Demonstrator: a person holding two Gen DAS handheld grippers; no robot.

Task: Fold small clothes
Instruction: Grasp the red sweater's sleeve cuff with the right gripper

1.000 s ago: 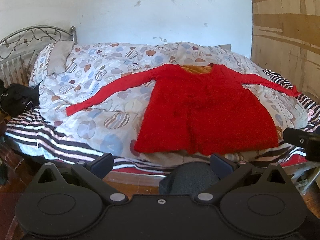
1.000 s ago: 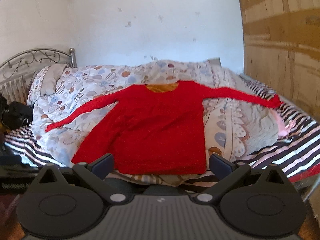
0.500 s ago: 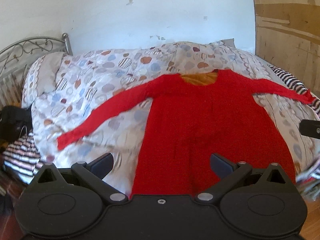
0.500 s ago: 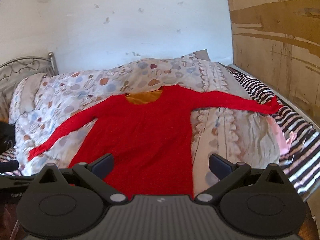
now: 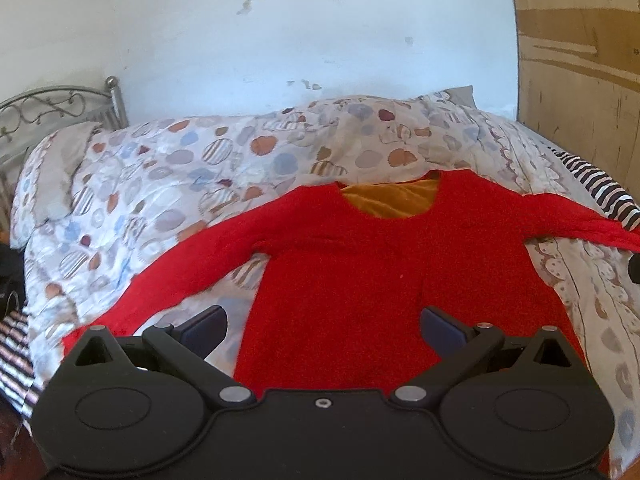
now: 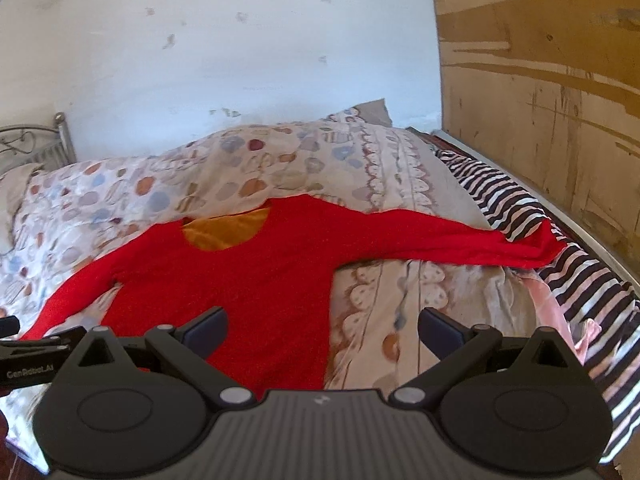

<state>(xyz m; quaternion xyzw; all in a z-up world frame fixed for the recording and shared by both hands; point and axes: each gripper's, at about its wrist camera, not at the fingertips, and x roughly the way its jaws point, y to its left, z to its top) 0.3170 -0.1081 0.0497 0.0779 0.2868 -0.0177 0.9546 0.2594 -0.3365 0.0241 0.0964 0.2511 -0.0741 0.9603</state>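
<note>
A red sweater (image 5: 360, 264) lies spread flat, front up, on the quilt (image 5: 180, 168) of a bed, its neck at the far side showing an orange lining and its hem at the near edge. Both sleeves are stretched out: the left one (image 5: 176, 276) slants toward the near left, the right one (image 6: 448, 240) runs out to the striped sheet (image 6: 580, 280) at the right, with its cuff resting there.

The left gripper (image 5: 324, 324) hangs over the near part of the body, fingers wide apart and holding nothing. The right gripper (image 6: 324, 324) hangs over the sweater's right edge and the bare quilt beside it, likewise spread and empty.

The sweater looks like a soft, fuzzy knit: light, limp, and likely to stretch and sag when lifted, yet grippy enough not to slide from the pads. It seems unlikely to hold a crease, so each fold will want laying down flat. The sensible holds appear to be the cuffs or sleeve ends for folding the sleeves across the chest, then the hem corners or shoulders. Pinching too deep risks catching the quilt beneath.
</note>
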